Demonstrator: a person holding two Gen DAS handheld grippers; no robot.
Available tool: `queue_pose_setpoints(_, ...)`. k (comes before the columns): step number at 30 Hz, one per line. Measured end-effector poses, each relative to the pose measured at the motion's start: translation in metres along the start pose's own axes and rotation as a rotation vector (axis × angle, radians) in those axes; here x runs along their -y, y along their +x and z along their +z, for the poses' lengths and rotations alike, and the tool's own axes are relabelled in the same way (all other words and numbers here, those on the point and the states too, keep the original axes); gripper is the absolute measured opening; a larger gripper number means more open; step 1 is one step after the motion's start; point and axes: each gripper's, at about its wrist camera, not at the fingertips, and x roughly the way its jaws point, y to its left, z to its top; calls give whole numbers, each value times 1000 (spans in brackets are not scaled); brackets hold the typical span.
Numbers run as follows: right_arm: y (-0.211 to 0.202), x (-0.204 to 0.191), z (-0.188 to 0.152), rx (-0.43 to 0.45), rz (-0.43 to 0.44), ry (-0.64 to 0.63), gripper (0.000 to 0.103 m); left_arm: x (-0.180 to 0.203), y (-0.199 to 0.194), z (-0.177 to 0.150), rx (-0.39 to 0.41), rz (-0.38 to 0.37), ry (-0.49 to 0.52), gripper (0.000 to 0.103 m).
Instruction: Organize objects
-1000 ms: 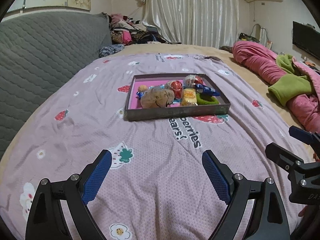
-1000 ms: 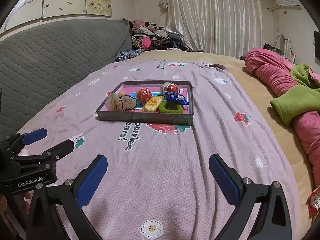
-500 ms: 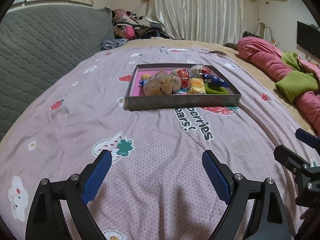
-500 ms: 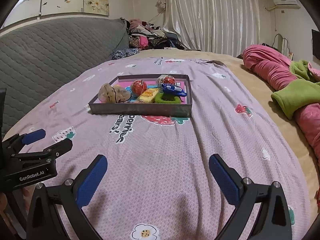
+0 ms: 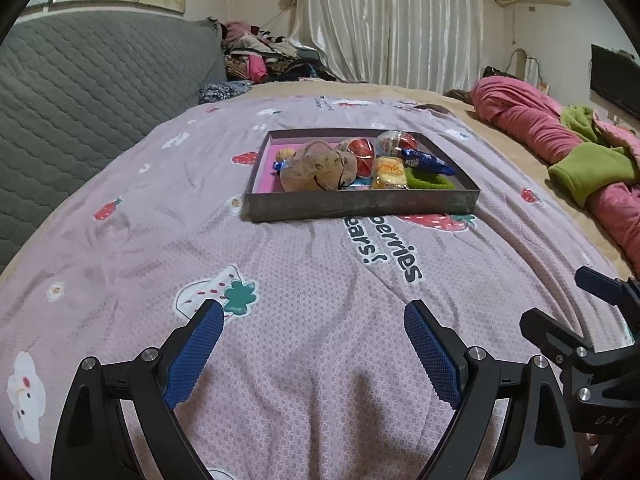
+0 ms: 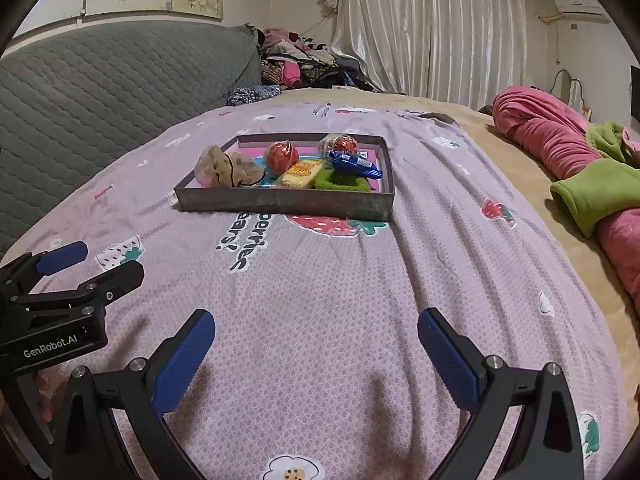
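Note:
A shallow grey box (image 5: 360,202) (image 6: 280,200) with a pink inside lies on the pink bedspread, well ahead of both grippers. In it lie a beige mesh pouch (image 5: 318,166) (image 6: 224,168), a red ball (image 5: 360,152) (image 6: 282,155), a yellow snack pack (image 5: 390,168) (image 6: 302,170), a green hair tie (image 5: 428,180) (image 6: 342,180), a blue wrapper (image 5: 426,159) (image 6: 356,162) and a clear-wrapped red ball (image 5: 394,141) (image 6: 340,144). My left gripper (image 5: 314,316) hangs open over the bedspread, holding nothing. My right gripper (image 6: 316,322) is open too, with only fabric between its fingers.
A grey quilted headboard (image 5: 80,92) runs along the left. Rolled pink and green blankets (image 5: 560,144) (image 6: 580,168) lie at the right. Clothes are piled at the far end (image 6: 296,60) before the curtains. The two grippers sit side by side near the bed's front.
Both grippers have sunk lower toward the bedspread, so the box now appears flatter and higher in each view. Their jaws stayed wide apart.

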Motion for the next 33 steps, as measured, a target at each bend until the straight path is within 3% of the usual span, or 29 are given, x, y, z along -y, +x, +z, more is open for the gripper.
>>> queue_pose_setpoints(15, 2, -1, 1, -5, -10, -8, 102, -3, 3, -2, -13, 20, -11, 92)
queue_pose_setpoints(33, 2, -4, 0, -4, -27, -24, 102, 0, 1, -2, 1, -11, -8, 92)
